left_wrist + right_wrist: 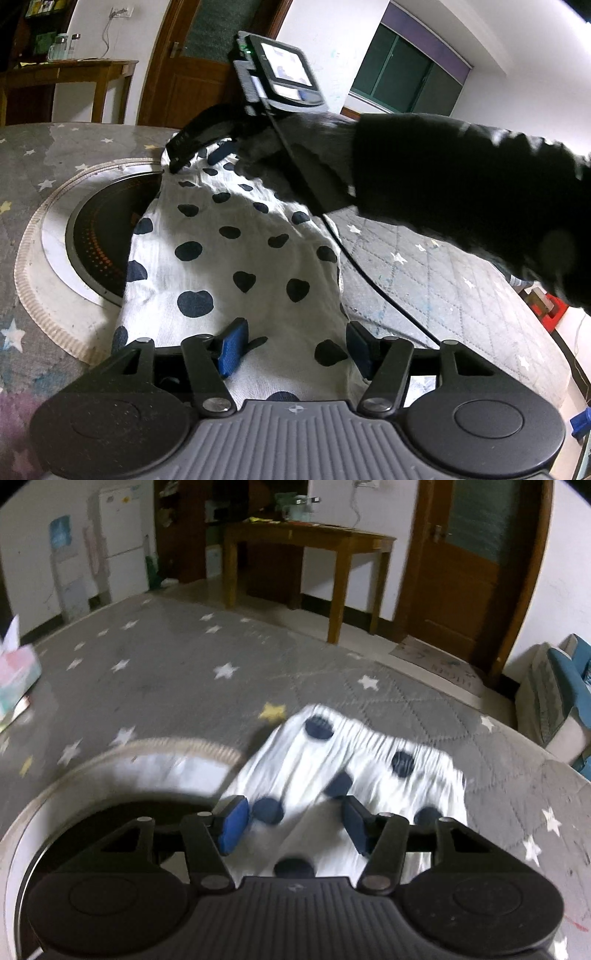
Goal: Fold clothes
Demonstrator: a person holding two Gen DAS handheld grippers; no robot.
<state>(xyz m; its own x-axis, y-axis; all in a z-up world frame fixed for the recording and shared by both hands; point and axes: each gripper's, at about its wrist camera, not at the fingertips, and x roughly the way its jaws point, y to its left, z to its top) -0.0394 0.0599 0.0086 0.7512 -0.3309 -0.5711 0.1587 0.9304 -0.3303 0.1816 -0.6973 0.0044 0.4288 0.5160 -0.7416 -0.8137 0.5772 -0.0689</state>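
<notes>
While the spotted garment [236, 266] is spread on the star-patterned table cover [424, 273], partly over a round black cooktop [99, 236], the left gripper [295, 345] is held open above it. Farther off, the right gripper [291, 823] is also seen with fingers apart over the gathered waistband [373, 738].

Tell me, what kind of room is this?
Probably a room in someone's home. There is a wooden door, a wooden table and a white fridge, and a spotted garment lies on a star-patterned cover.
</notes>
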